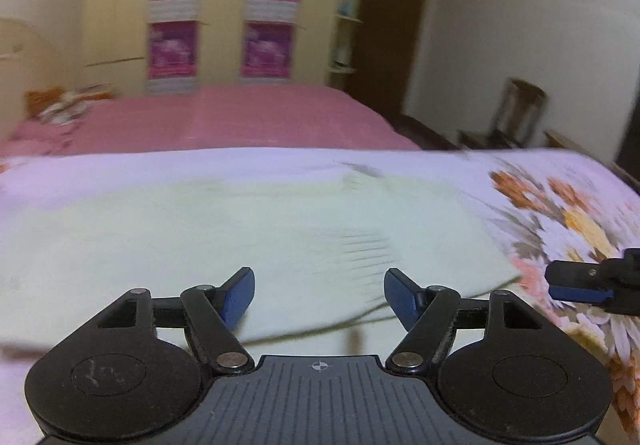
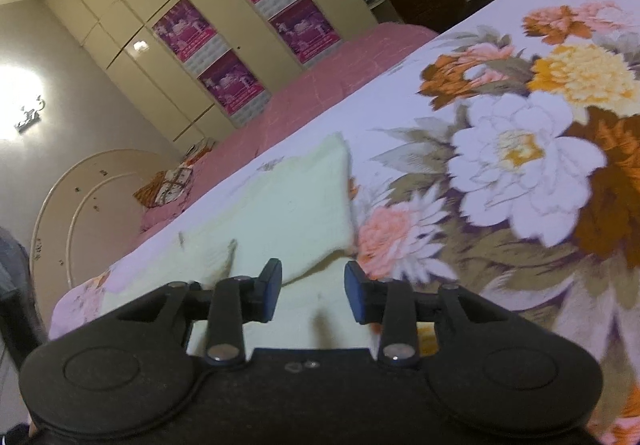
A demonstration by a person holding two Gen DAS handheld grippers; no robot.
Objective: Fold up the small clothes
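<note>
A pale yellow-green knitted garment (image 1: pixel 224 241) lies flat on the floral bedspread (image 1: pixel 568 213). My left gripper (image 1: pixel 319 295) is open and empty, just above the garment's near edge. The right gripper's fingers (image 1: pixel 580 285) show at the right edge of the left wrist view, over the flowers beside the garment's right corner. In the right wrist view the garment (image 2: pixel 288 205) lies ahead and to the left on the bedspread (image 2: pixel 520 149). My right gripper (image 2: pixel 313 295) is open and empty above the garment's near corner.
A pink bed cover (image 1: pixel 240 117) lies beyond the bedspread, with a patterned pillow (image 2: pixel 166 181) near the round headboard (image 2: pixel 80 201). Cream wardrobes with purple posters (image 1: pixel 224 13) stand behind. A dark door (image 1: pixel 388 25) and a chair (image 1: pixel 520 109) are at the right.
</note>
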